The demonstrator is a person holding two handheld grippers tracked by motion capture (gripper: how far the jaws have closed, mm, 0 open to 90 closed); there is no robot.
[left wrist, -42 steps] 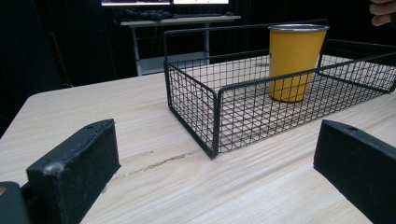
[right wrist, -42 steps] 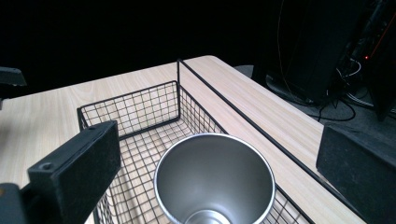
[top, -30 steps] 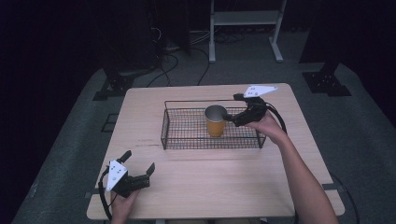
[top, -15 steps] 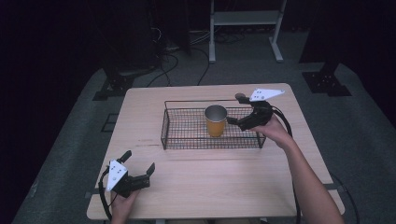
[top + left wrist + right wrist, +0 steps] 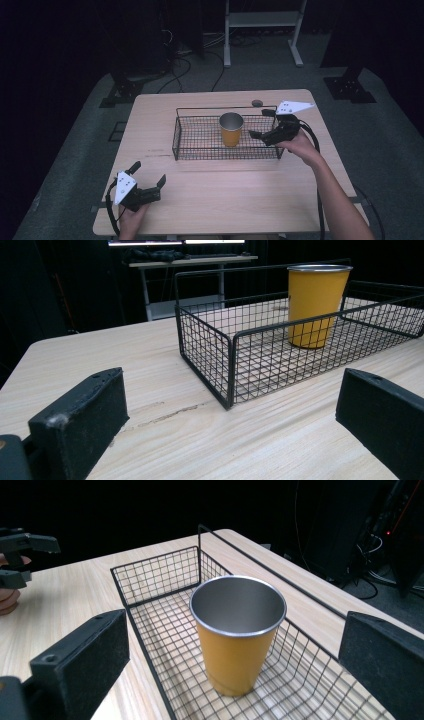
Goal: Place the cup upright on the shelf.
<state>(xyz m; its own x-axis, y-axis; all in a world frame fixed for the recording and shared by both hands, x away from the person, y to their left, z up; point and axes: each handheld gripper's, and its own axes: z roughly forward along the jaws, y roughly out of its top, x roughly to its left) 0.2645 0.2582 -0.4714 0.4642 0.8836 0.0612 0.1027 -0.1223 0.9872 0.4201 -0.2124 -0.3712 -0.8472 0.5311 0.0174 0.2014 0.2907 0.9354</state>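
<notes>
A yellow metal cup (image 5: 231, 129) stands upright inside a black wire basket (image 5: 200, 145) at the middle of the wooden table. My right gripper (image 5: 260, 123) hangs open over the basket's right end, a short way right of the cup and apart from it. In the right gripper view the cup (image 5: 237, 630) stands beyond the wide-spread jaws of the right gripper (image 5: 235, 645), inside the basket (image 5: 150, 575). My left gripper (image 5: 148, 172) rests open near the table's front left corner. In the left gripper view the left gripper (image 5: 227, 390) faces the basket (image 5: 227, 365) and the cup (image 5: 319, 305).
A small dark round thing (image 5: 256, 103) lies on the table behind the basket. A white metal stand (image 5: 262, 20) and cables are on the floor beyond the table. Bare tabletop (image 5: 235, 195) lies in front of the basket.
My right gripper has drawn back to the right, away from the cup, which stays standing in the basket. The left gripper has not moved.
</notes>
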